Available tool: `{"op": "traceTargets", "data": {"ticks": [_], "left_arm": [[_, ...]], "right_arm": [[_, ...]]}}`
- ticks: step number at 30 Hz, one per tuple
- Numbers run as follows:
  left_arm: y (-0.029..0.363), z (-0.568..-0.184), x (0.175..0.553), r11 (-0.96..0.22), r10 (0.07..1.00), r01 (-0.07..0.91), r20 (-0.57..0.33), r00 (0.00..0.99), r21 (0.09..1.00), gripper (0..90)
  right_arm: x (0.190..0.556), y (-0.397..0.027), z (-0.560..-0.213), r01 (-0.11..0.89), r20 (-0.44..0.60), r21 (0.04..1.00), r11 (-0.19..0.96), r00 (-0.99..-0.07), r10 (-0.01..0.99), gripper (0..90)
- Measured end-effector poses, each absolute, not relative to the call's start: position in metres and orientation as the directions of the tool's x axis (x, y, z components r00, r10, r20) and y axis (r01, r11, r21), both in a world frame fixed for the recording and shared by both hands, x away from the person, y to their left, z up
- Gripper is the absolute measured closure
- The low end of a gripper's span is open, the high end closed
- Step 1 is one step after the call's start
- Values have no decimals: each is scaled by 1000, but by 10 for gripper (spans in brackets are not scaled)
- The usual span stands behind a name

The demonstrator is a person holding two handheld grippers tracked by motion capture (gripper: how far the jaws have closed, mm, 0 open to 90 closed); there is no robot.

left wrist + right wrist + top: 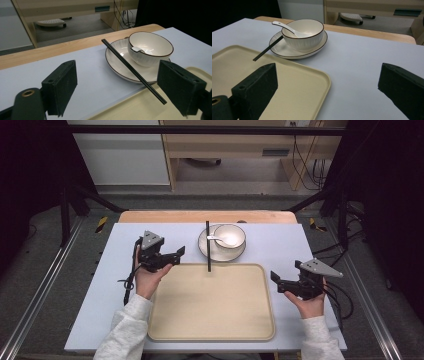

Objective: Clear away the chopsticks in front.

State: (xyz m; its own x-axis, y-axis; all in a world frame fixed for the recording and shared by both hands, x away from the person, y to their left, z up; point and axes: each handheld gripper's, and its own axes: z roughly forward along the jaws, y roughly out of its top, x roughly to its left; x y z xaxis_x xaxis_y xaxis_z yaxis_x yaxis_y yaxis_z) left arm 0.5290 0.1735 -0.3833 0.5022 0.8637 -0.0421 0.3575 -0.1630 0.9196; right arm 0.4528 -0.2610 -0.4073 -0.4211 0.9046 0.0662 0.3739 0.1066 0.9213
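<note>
We find the thin black chopsticks [132,68] resting across the white plate's [117,65] rim onto the beige tray [212,302]. Both grippers [176,254] [276,277] spread, empty. Stiff, light, slippery: grip mid-shaft.

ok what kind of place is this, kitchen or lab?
Looks like a lab or data-collection station, not a kitchen: a black frame surrounds the table, cables hang behind by plain wooden furniture, and the tray, bowl and plate are laid out like props.
</note>
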Motion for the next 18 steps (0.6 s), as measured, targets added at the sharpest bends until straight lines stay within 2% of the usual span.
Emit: {"op": "traceTargets", "data": {"ticks": [18], "left_arm": [[122,-401,563,-252,843,390,3,538,886,250]], "right_arm": [[452,-262,-406,372,69,923,101,-418,906,34]]}}
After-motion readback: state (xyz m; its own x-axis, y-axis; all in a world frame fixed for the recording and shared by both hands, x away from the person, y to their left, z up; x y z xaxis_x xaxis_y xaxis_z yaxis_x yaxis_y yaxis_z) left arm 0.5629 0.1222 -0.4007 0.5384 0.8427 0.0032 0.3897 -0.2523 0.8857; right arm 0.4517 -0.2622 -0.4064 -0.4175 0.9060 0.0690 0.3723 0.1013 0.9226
